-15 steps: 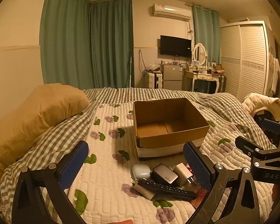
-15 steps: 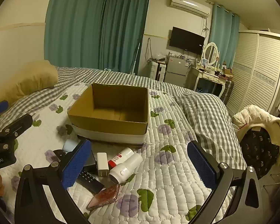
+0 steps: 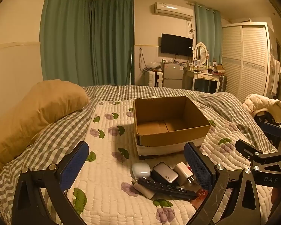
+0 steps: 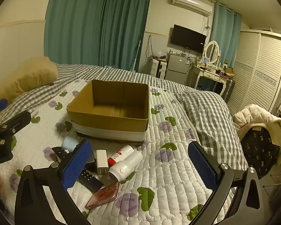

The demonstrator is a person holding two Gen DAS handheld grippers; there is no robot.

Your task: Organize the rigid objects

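hovering: left gripper (image 3: 136, 166) spread wide above the quilt, blue textured pads holding nothing; right gripper (image 4: 138, 163) just as wide, nothing between its fingers either
box: cardboard box (image 4: 110, 110) sits open-topped on the quilted bedspread (image 4: 168, 168), flat brown walls, white band round its base, straight rims all exposed, inside bare
pile: small rigid things crowd together just in front of the box's near wall
pile details: smooth rounded white case (image 3: 141, 169), grey 65w charger (image 3: 164, 172) touching a white plug adapter (image 3: 183, 172), long black remote (image 3: 166, 187) lying across the front
right view: white cylinder bottle (image 4: 125, 166) on its side beside a red-and-white tube (image 4: 119, 154), patterned glossy phone (image 4: 104, 195) nearest the camera
open room: wide stretch of padded, stitched bedspread to the right of the pile and to the left of the box
edges: soft tan pillow (image 3: 37, 112) bulges at the far left, well apart from the box; checked blanket (image 4: 206, 108) rumpled at the right edge of the bed
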